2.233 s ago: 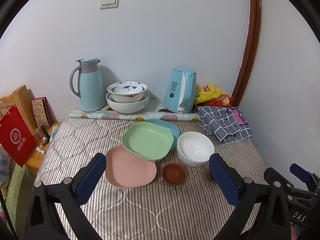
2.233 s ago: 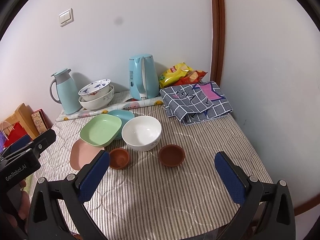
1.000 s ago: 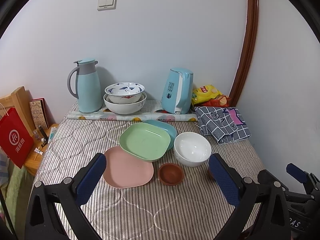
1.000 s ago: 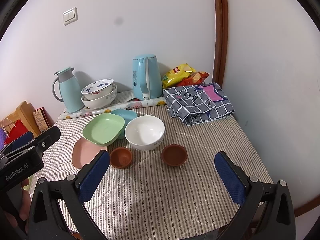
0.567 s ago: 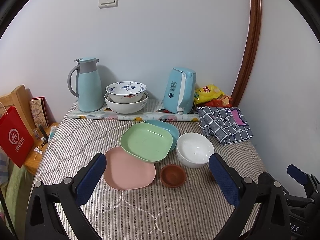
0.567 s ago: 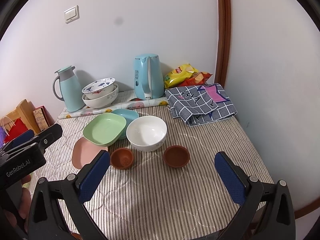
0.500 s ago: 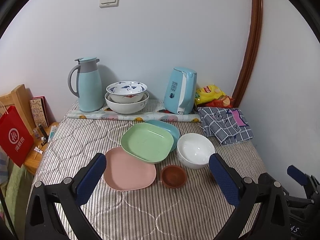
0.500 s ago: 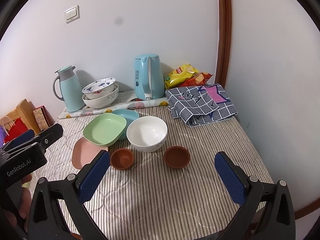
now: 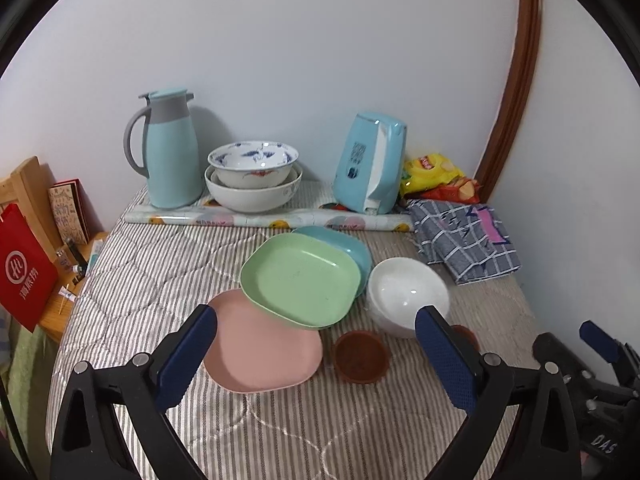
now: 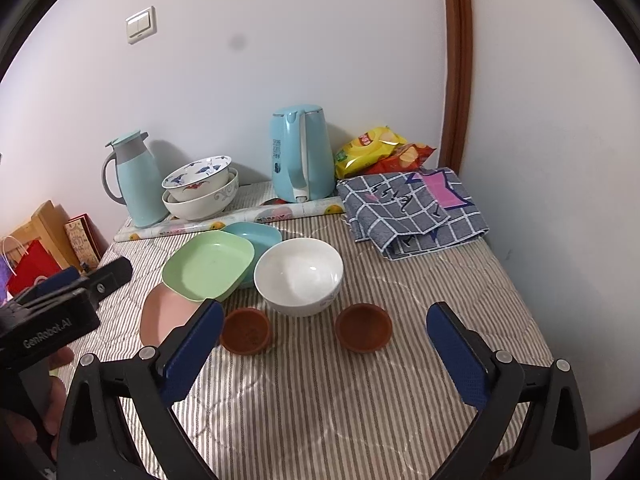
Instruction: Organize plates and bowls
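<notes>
On the striped table a green plate (image 9: 300,280) leans over a pink plate (image 9: 260,354) and a blue plate (image 9: 344,240). A white bowl (image 9: 404,294) stands to their right, with a small brown bowl (image 9: 360,358) in front. The right wrist view shows the same green plate (image 10: 208,266), white bowl (image 10: 298,274) and two small brown bowls (image 10: 246,330) (image 10: 362,328). Two patterned bowls (image 9: 252,166) are stacked at the back. My left gripper (image 9: 316,348) is open and empty, hovering before the pink plate. My right gripper (image 10: 324,340) is open and empty above the brown bowls.
At the back stand a light-blue jug (image 9: 170,148), a blue kettle (image 9: 370,168), snack bags (image 9: 432,172) and a folded checked cloth (image 9: 464,236). A red bag (image 9: 22,276) and wooden items sit off the table's left edge. Walls close the back and right.
Both grippers have drifted slightly toward the dishes; the view sways a little. Nothing on the table has moved and both stay open.
</notes>
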### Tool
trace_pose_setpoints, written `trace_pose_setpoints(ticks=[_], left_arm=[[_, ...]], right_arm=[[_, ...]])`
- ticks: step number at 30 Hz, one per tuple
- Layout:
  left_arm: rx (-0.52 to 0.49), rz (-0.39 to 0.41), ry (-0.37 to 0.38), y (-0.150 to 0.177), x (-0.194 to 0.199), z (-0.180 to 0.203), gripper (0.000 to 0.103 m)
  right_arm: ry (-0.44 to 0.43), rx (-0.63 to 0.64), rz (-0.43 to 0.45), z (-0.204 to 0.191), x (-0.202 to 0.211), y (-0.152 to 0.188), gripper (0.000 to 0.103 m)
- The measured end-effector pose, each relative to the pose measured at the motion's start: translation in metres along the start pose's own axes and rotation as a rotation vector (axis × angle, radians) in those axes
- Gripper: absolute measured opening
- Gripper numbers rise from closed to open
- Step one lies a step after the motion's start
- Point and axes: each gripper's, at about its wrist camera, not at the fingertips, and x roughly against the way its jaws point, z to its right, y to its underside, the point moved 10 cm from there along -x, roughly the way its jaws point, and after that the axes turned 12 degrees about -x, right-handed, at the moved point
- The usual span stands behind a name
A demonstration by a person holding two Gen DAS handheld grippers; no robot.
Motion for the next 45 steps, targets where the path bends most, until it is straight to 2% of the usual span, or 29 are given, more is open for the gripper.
trace_pose_setpoints(ticks=[5,9,20,24,29,33,37,40,45], left_arm=[[0.008,-0.042,-0.022,0.003,-0.027,-0.014,0.100],[0.016,-0.068,-0.045,0.002,-0.047,-0.026,0.100],[0.040,-0.159,-0.094,0.004,-0.100,-0.054,0.100],[0.058,-0.168,-0.111,0.005,-0.115,-0.065,0.100],[0.101,-0.173,-0.074,0.007,-0.133,-0.078,0.100],[0.103,-0.172,-0.073,0.009,-0.145,-0.084,0.100],[0.104,-0.190,-0.047,0.013,-0.154,-0.082,0.100],[0.139,-0.199,-0.013,0.016,-0.161,-0.082,0.096],[0.151,-0.214,0.031,0.018,-0.171,-0.077,0.076]], right_arm=[[-0.011,0.030,-0.015,-0.009,-0.023,-0.004,0.100],[-0.029,0.054,-0.033,-0.022,-0.042,-0.008,0.093],[-0.066,0.124,-0.070,-0.060,-0.100,-0.022,0.085],[-0.080,0.153,-0.085,-0.073,-0.122,-0.026,0.082],[-0.095,0.170,-0.122,-0.087,-0.155,-0.028,0.074],[-0.101,0.190,-0.139,-0.097,-0.176,-0.029,0.071],[-0.096,0.228,-0.152,-0.108,-0.196,-0.031,0.062],[-0.100,0.249,-0.165,-0.114,-0.212,-0.031,0.061],[-0.109,0.274,-0.210,-0.121,-0.234,-0.023,0.056]])
